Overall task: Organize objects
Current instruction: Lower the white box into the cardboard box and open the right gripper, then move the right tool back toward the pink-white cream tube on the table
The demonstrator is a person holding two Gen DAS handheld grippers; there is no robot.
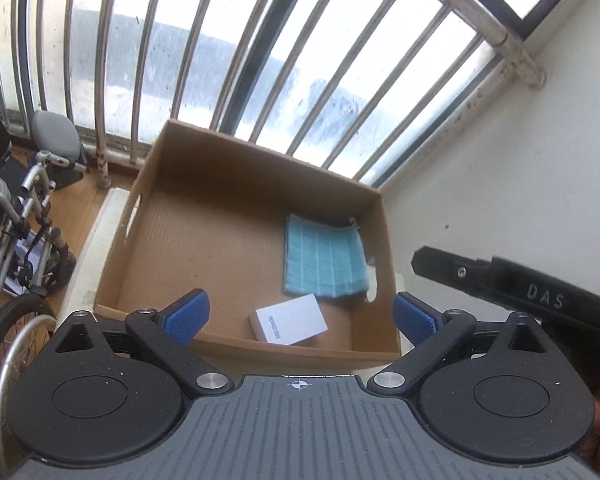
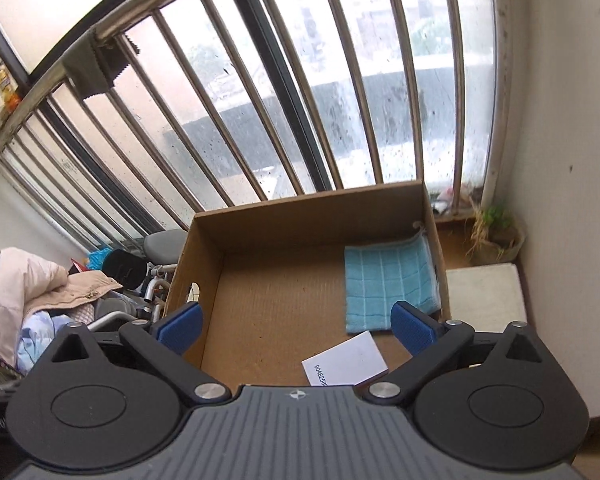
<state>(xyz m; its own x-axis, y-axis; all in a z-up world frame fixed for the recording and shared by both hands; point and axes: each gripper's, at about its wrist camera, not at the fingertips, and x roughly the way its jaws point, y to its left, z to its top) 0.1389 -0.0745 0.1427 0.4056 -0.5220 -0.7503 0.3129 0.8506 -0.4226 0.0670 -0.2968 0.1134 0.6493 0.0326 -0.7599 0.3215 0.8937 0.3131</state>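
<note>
An open cardboard box (image 1: 188, 184) (image 2: 300, 208) stands below a barred window. Inside it a folded teal checked cloth (image 1: 326, 258) (image 2: 388, 284) lies flat against the right wall. A small white box with a printed number (image 1: 290, 324) (image 2: 346, 360) rests on the box floor near the front wall. My left gripper (image 1: 298, 314) hangs above the box's front edge, open, with nothing between its blue pads. My right gripper (image 2: 296, 326) is likewise open and empty, above the box floor. In the left wrist view a black part of the right gripper's body (image 1: 512, 284) shows at the right.
A wheelchair (image 1: 16, 232) stands left of the box, and a pile of clothes (image 2: 40, 292) lies further left. A white wall (image 1: 520, 168) closes the right side. A potted plant (image 2: 496, 236) and a white block (image 2: 486, 296) sit right of the box.
</note>
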